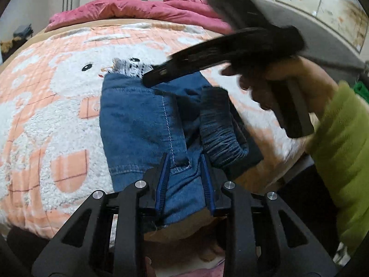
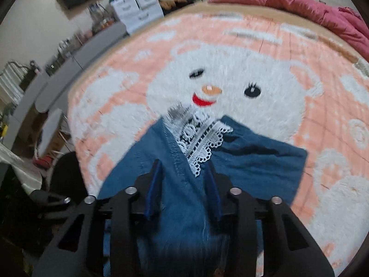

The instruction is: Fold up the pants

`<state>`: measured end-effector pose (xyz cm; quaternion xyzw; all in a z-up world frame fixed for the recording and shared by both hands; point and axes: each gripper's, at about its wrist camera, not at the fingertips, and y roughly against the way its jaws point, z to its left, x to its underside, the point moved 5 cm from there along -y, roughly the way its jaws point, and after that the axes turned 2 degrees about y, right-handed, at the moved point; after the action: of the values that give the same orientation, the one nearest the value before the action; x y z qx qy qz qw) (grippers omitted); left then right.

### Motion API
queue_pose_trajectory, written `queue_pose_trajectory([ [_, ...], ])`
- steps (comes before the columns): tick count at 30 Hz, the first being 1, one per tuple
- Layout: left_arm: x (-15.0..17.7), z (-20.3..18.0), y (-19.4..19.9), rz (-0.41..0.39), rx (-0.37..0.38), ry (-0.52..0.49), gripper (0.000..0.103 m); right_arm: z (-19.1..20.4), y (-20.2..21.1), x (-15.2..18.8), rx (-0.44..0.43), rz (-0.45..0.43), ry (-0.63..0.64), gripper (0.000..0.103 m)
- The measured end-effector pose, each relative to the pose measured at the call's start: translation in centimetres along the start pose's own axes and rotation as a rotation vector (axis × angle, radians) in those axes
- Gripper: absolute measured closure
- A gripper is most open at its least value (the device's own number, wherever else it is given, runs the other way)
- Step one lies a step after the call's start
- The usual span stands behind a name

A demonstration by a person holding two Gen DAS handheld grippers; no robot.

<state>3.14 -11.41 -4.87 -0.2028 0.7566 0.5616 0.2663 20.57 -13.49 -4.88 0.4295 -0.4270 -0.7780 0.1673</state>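
On the fleecy bed cover (image 1: pixel 57 120) the pants (image 1: pixel 138 124) lie folded near me, both grippers (image 1: pixel 185 182) (image 2: pixel 184 191) apart over them; soft, limp denim, I'd grip hems.

Blue denim pants (image 1: pixel 143 124), white lace trim (image 2: pixel 198 138), peach-and-white blanket (image 1: pixel 46 120).

- The bed (image 1: pixel 46 115) is open blanket from 7 to 11 o'clock of the pants (image 1: pixel 143 124) in the left wrist view; a gripper could pass there.
- At 1 to 3 o'clock the right gripper (image 1: pixel 147 80) and the hand (image 1: pixel 288 85) holding it block the way above the denim.
- At 12 o'clock, far off, the pink duvet (image 1: pixel 138 9) closes the bed's end.
- In the right wrist view, at 9 o'clock beyond the bed edge, grey furniture (image 2: pixel 69 64) stands near.
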Motion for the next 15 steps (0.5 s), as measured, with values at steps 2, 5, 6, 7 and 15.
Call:
queue_pose_trajectory([
  [2,0.1,0.2,-0.1,0.001,0.007,0.005,0.083,0.3,-1.3,0.6,0.021,0.041,0.025,0.069],
  [5,-0.1,0.9,-0.1,0.001,0.033,0.032,0.083,0.8,-1.8,1.0,0.061,0.047,0.052,0.069],
  [6,-0.1,1.1,0.0,-0.001,0.036,0.035,0.083,0.8,-1.9,1.1,0.07,0.043,0.048,0.069],
  [7,-0.1,1.2,0.0,-0.004,0.038,0.037,0.083,0.9,-2.0,1.2,0.076,0.039,0.045,0.075],
  [15,0.2,1.2,1.0,-0.014,0.051,0.049,0.082,2.6,-0.1,-0.6,0.123,-0.062,0.05,0.097],
])
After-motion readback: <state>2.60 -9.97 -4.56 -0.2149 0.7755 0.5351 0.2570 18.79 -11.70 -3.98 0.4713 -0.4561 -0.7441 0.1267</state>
